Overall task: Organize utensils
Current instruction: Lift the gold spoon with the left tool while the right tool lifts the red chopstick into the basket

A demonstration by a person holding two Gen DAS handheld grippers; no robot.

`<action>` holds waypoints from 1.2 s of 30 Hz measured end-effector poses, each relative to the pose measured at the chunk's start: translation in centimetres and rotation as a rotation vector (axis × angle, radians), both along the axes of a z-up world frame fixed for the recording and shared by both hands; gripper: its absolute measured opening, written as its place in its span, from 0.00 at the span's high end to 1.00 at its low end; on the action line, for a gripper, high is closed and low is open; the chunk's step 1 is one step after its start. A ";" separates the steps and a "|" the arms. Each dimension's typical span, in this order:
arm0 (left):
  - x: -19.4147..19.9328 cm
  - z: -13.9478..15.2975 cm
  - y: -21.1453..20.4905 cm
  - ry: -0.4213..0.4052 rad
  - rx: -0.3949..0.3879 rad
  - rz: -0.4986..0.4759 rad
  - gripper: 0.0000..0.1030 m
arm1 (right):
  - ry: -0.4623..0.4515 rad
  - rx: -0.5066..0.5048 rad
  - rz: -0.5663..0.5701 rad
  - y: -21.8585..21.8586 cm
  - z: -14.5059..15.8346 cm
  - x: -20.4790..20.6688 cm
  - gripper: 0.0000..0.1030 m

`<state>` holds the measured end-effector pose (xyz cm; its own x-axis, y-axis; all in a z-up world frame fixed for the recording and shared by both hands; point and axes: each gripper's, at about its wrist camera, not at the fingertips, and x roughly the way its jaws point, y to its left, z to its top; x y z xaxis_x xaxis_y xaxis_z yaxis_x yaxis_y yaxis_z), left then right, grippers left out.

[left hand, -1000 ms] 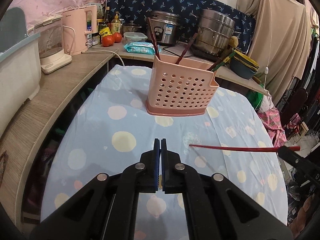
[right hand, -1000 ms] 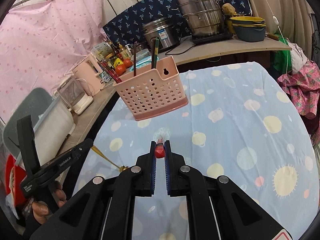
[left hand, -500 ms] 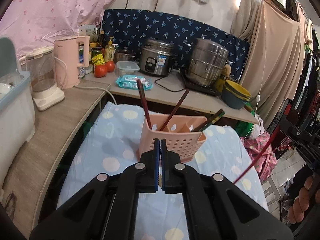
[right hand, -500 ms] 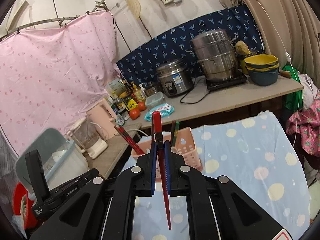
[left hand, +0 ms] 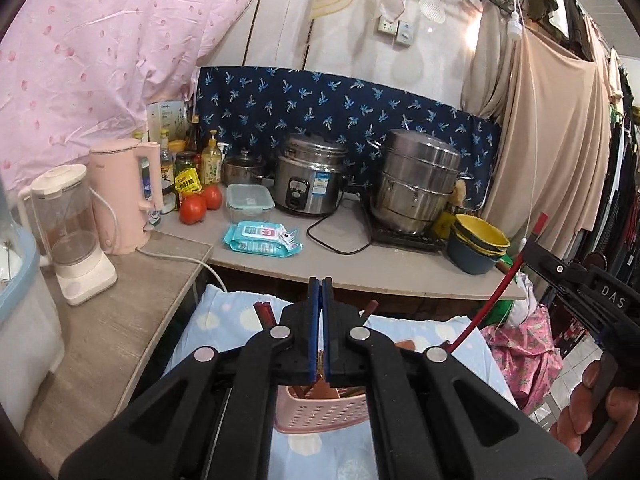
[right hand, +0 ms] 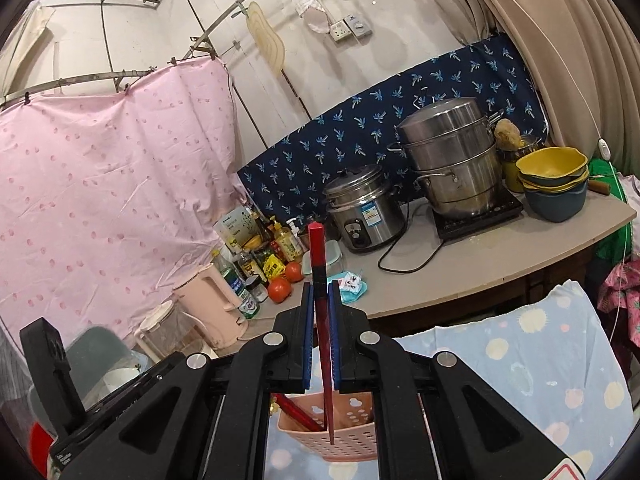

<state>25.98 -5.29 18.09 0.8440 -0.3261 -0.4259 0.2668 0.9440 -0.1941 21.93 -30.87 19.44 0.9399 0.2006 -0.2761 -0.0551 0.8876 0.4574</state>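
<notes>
My right gripper (right hand: 319, 300) is shut on a red chopstick (right hand: 320, 320), held nearly upright with its thin tip over the pink perforated utensil basket (right hand: 340, 440). The same chopstick (left hand: 496, 292) shows in the left wrist view, slanting down from the right gripper (left hand: 538, 248) toward the basket (left hand: 320, 412). Several dark and red chopsticks stand in the basket. My left gripper (left hand: 320, 292) is shut, empty as far as I can see, and raised above the basket, which its fingers partly hide.
The basket stands on a blue spotted tablecloth (right hand: 540, 360). Behind is a counter with a rice cooker (left hand: 312, 180), steamer pot (left hand: 416, 184), stacked bowls (left hand: 478, 244), wipes pack (left hand: 260, 238), tomatoes, bottles, pink kettle (left hand: 124, 196) and blender (left hand: 68, 232). Clothes hang at the right.
Both grippers have risen and tilted up. The right gripper has lifted the red chopstick off the cloth, turned it upright and brought its tip over the basket.
</notes>
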 end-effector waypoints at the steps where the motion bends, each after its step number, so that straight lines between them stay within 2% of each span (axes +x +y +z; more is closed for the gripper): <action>1: 0.3 -0.4 -0.1 0.007 0.005 0.003 0.99 | 0.008 -0.006 0.000 0.2 -0.2 0.6 0.93; 11: 2.4 -3.3 -0.5 0.065 0.023 0.002 0.99 | 0.056 0.007 0.008 0.2 -1.9 4.7 0.93; 26: 2.8 -6.0 -0.4 0.125 0.013 -0.001 0.99 | 0.070 0.032 0.028 0.7 -2.8 6.1 0.93; 30: 3.0 -6.3 -0.3 0.133 0.012 0.004 0.99 | 0.048 0.056 0.031 0.3 -1.9 6.0 0.93; 33: 3.0 -6.6 -0.3 0.139 0.008 0.007 0.99 | 0.032 0.044 0.028 0.3 -1.1 6.0 0.93; 36: 3.1 -6.8 -0.3 0.144 0.008 0.008 0.99 | 0.049 0.028 0.025 0.6 -1.8 6.4 0.93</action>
